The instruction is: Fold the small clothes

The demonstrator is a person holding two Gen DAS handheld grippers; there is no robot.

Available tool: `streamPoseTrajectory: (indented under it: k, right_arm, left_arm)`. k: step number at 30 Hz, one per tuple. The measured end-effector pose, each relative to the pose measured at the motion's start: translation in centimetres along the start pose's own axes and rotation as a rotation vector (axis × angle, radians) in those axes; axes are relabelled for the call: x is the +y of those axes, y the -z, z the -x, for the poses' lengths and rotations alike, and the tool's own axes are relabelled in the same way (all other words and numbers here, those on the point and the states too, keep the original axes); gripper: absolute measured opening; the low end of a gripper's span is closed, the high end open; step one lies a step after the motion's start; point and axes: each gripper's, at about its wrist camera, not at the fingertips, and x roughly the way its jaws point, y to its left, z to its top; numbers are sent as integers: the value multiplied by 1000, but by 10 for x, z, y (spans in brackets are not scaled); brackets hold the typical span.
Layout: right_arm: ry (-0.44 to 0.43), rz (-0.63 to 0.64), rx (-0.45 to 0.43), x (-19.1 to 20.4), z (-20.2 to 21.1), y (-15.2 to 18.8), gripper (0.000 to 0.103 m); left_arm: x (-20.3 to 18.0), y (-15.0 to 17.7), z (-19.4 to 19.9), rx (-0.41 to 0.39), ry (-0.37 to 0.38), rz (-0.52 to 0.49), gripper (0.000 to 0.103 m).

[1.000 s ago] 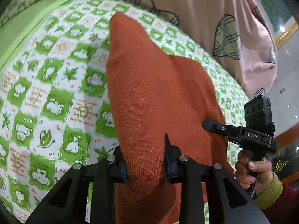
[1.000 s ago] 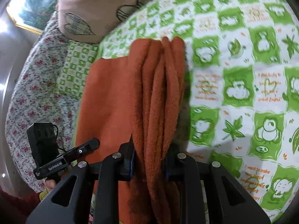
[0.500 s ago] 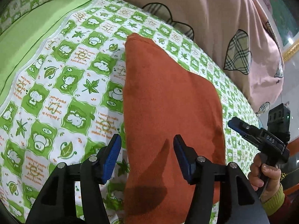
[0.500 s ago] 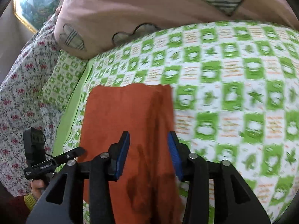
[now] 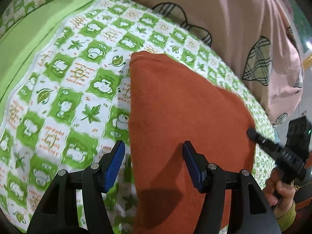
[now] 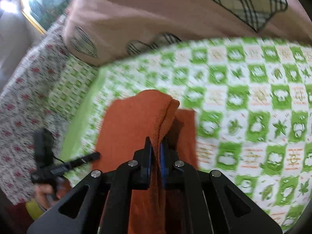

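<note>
Right gripper [image 6: 156,148]: jaws have just been closing and now pinch a raised fold of the orange garment [image 5: 185,117], lifting that edge off the rest. Left gripper [image 5: 154,152]: jaws have just been opening and stand wide apart above the garment's near left edge, nothing held. The garment lies on the green-and-white patterned bedsheet [image 5: 78,78]. Beyond it sits a pink quilt [image 5: 234,19] with plaid patches.

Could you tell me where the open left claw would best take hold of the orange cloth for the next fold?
Probably the left edge of the orange cloth, approached from the sheet side. That edge runs straight and exposed on the green sheet, just inside the left claw; the right claw already pinches the opposite side.
</note>
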Motion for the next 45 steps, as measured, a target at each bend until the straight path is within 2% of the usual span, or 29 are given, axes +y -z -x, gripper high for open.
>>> streamPoseTrajectory:
  k: [2,6,10,13,16,20,23,27,28,31,36,37,39,42,45]
  right_arm:
    - [37,-25,43,-15,-13,7,8]
    - [55,-57,54,-28,-20,12,8]
    - [70,-37,65,-24,-29,8,8]
    - [83,-51,85,-30,-39,8,9]
    - [72,-65,87,-30,-35,10,11]
    - [37,-76,75,-27,-8,19,12]
    - [8,-75,86,-25,19,41,13]
    - [9,-57,125,-21,39,76,27]
    - [10,-57,136,-20,43,86,27]
    - [2,-55,169,-22,48,110,27]
    - [-8,-36,220,-17,38,133,27]
    - [-7,-30,224,-16,36,135,22]
    - [-26,-29,228,-13,35,135,5]
    - [-80,-18,194,0,45,124,5]
    - [-164,-25,120,15,68,106,5]
  left_arm:
    - [0,-10,-9,0,-6,4,62]
    - [4,-31,-22,-16,-15,22,61]
    - [5,-57,-34,-47,-86,0,39]
    - [8,-72,-39,-55,-157,-7,38]
    - [10,-72,-25,-67,-139,6,36]
    - [0,-40,7,-68,-111,-52,37]
    - [-8,4,29,-43,-98,-104,39]
    - [-11,64,50,-9,-115,-141,48]
    - [-11,80,55,1,-123,-143,50]
    - [-11,121,63,28,-136,-145,55]
    - [-13,175,65,68,-169,-167,55]
    - [-15,183,62,73,-177,-183,55]
    - [-21,193,59,67,-201,-211,55]
    - [-29,201,54,38,-251,-251,58]
    - [-35,205,49,13,-298,-277,60]
